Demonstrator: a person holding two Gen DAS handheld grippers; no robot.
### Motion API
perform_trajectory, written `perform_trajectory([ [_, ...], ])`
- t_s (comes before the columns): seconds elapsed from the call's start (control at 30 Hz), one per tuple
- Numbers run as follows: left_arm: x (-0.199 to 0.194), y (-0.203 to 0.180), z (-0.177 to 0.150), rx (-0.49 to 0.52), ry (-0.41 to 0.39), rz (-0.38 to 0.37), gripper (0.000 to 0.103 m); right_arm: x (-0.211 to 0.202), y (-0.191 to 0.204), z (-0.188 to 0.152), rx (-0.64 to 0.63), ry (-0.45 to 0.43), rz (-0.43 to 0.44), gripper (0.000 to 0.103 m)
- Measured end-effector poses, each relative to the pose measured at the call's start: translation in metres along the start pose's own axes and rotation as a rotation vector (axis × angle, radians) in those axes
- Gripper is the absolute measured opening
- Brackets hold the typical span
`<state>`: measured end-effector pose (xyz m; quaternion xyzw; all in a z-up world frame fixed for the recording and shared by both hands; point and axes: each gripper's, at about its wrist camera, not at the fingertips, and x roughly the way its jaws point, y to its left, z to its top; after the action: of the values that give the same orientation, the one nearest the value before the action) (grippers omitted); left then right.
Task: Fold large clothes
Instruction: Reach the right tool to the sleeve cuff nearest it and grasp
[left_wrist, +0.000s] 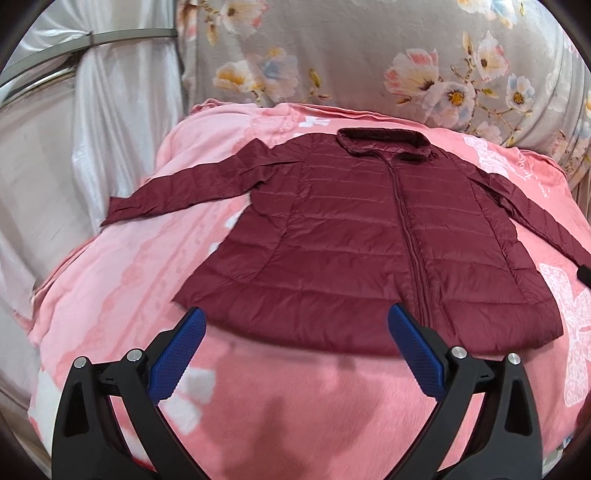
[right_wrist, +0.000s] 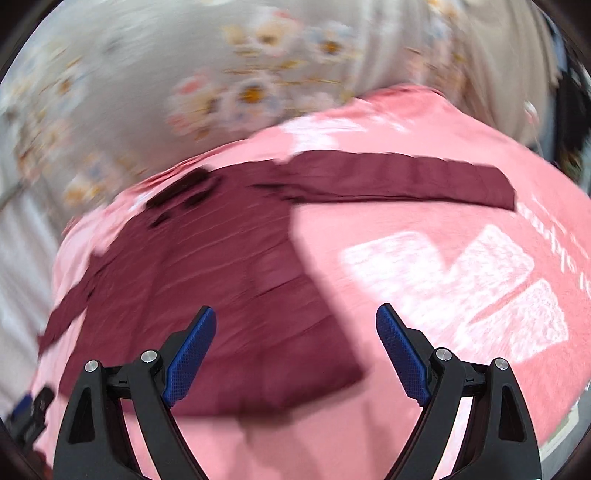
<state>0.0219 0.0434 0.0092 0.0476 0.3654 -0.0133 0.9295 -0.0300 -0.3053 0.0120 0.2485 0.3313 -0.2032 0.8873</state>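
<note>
No fold done yet, I think. The red jacket (left_wrist: 369, 236) lies flat, zipped, on the pink blanket (left_wrist: 122, 288), sleeves out left & right. My left tongs (left_wrist: 295, 343) & right tongs (right_wrist: 295, 343) are both wide apart, holding nothing, near the hem. All folds are left.

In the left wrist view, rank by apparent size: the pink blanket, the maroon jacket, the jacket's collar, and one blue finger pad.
1. pink blanket
2. maroon jacket
3 and 4. collar and blue finger pad look alike in size; the pad sits right at the camera, so I won't rank them.
</note>
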Motion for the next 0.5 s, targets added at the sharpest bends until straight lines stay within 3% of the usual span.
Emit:
perform_trajectory([
  [0.17,0.030,-0.020,0.019,0.012,-0.001,-0.021,0.097,0.045,-0.069,0.050,0.109,-0.043,-0.131,0.086],
  [0.37,0.064,-0.042,0.041,0.019,-0.001,-0.035,0.097,0.094,-0.150,0.088,0.297,-0.046,-0.199,0.086],
  [0.5,0.085,-0.054,0.050,0.025,0.011,-0.038,0.097,0.119,-0.183,0.100,0.371,-0.042,-0.230,0.086],
])
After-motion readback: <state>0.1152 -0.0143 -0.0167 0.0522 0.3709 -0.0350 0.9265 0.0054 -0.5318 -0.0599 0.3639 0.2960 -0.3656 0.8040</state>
